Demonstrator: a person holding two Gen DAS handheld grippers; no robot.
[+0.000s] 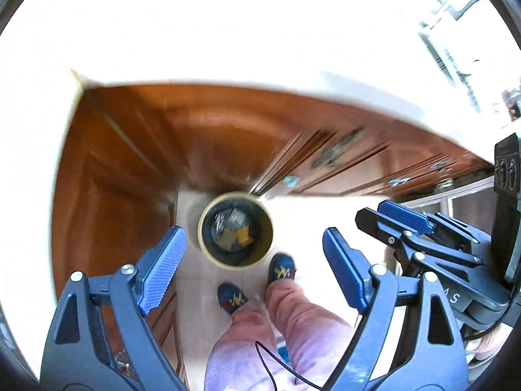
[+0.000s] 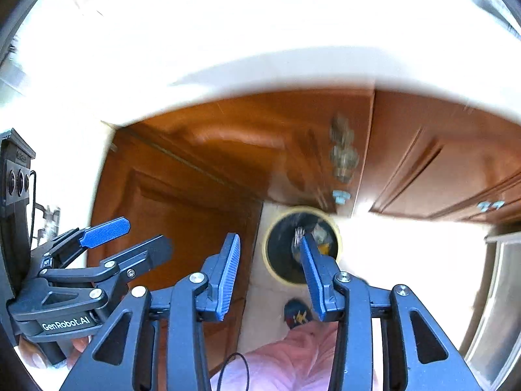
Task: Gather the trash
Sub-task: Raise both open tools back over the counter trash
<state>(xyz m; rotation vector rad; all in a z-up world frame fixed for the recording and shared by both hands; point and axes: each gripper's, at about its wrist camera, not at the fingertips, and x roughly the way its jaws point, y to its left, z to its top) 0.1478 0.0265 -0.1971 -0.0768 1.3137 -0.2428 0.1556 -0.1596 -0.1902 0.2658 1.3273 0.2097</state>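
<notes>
Jaws of left gripper (image 1: 254, 267) parted wide, nothing between; right gripper (image 2: 270, 270) partly open, likewise empty, hung high over bin (image 1: 235, 229). Bin down on pale floor (image 1: 299, 215), round, yellow-rimmed, trash (image 1: 232, 233) lying inside. Slippers (image 1: 281, 268) just beside its rim. Wood cabinets (image 1: 130, 150) close behind and to one side; white counter (image 1: 228, 32) jutting above. No obstruction between jaws and bin.

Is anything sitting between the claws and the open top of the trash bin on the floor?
Nothing visible. The trash bin stands open on the floor by the wooden cabinets, trash already inside. Left claw and right claw hang above it, both open and empty. The person's shoes stand beside it.
</notes>
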